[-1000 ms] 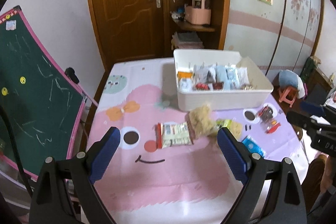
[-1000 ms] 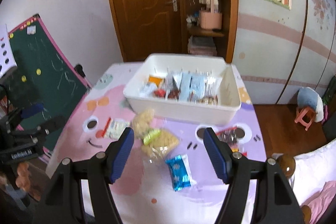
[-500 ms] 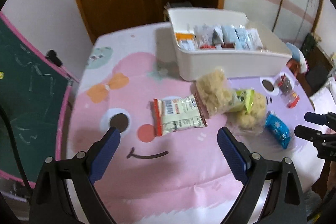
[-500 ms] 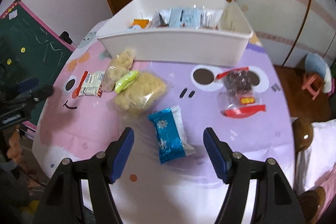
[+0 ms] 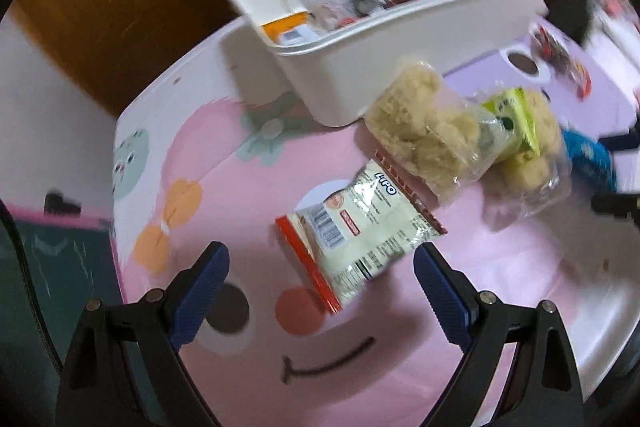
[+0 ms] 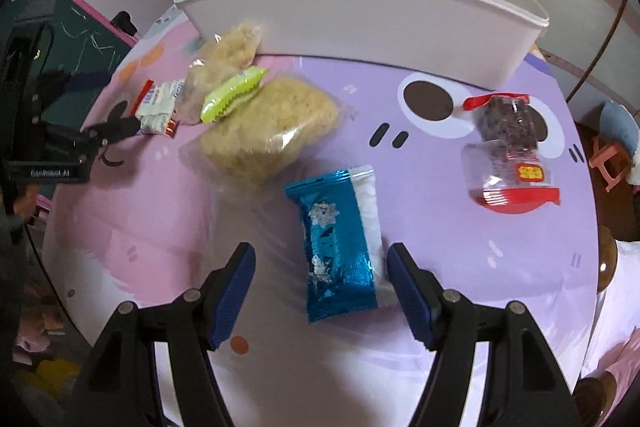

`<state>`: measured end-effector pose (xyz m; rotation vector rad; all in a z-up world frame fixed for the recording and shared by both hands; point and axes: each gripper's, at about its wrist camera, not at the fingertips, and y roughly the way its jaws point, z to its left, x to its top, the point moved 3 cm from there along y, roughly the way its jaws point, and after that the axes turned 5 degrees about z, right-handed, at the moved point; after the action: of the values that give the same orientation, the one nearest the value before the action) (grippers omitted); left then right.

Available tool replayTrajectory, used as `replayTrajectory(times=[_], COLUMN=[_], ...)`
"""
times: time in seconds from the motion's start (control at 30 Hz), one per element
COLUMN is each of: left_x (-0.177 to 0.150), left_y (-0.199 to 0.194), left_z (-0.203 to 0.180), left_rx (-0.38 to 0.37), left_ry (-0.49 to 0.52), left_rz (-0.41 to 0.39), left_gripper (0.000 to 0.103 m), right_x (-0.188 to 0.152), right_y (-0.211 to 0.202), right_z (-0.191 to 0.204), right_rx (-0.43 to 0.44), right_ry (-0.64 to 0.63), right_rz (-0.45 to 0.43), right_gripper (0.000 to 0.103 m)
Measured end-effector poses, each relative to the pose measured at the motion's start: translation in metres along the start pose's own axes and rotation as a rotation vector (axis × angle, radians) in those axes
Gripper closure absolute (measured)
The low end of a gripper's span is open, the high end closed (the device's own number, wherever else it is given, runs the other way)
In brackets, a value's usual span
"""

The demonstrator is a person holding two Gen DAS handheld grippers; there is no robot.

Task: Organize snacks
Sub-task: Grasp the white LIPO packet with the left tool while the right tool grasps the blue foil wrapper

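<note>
Both grippers had dropped way closer to the table since half a second back. Left gripper [image 5: 320, 267] was spread wide around the near end of the white-and-red packet [image 5: 360, 227], not touching it. Right gripper [image 6: 320, 267] was spread too, straddling the blue packet [image 6: 336, 247]. Further back sat the puffed snack bags [image 6: 264, 131], then the white bin [image 6: 360, 23] with snacks inside.

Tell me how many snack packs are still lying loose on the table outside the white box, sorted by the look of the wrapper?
Clear bags of pale puffed snacks: 2
Shiny blue foil pack: 1
Small lime-green packet: 1
White pack with red edges: 1
Clear bag of dark pieces with red label: 1
Total: 6
</note>
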<state>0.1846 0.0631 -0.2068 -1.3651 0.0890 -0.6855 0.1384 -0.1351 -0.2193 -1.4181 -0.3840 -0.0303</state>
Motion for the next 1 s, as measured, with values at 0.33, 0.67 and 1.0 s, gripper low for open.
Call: replayTrajectory(times=[0.33, 0.67, 1.0], left_x=[0.017, 0.036, 0.024], left_y=[0.027, 0.045, 0.032], left_z=[-0.018, -0.007, -0.013], left_rx=[-0.045, -0.215, -0.261], left_ry=[0.325, 0.275, 0.054], left_rz=[0.094, 0.175, 0.189], left_gripper=[0.010, 0.027, 0.057], right_x=[0.004, 0.005, 0.005], right_y=[0.005, 0.007, 0.005], right_z=[-0.004, -0.002, -0.005], right_rx=[0.012, 0.012, 0.003], right_ry=[0.007, 0.000, 0.014], right_rz=[0.007, 0.004, 0.005], right_gripper=[0.034, 0.034, 0.040])
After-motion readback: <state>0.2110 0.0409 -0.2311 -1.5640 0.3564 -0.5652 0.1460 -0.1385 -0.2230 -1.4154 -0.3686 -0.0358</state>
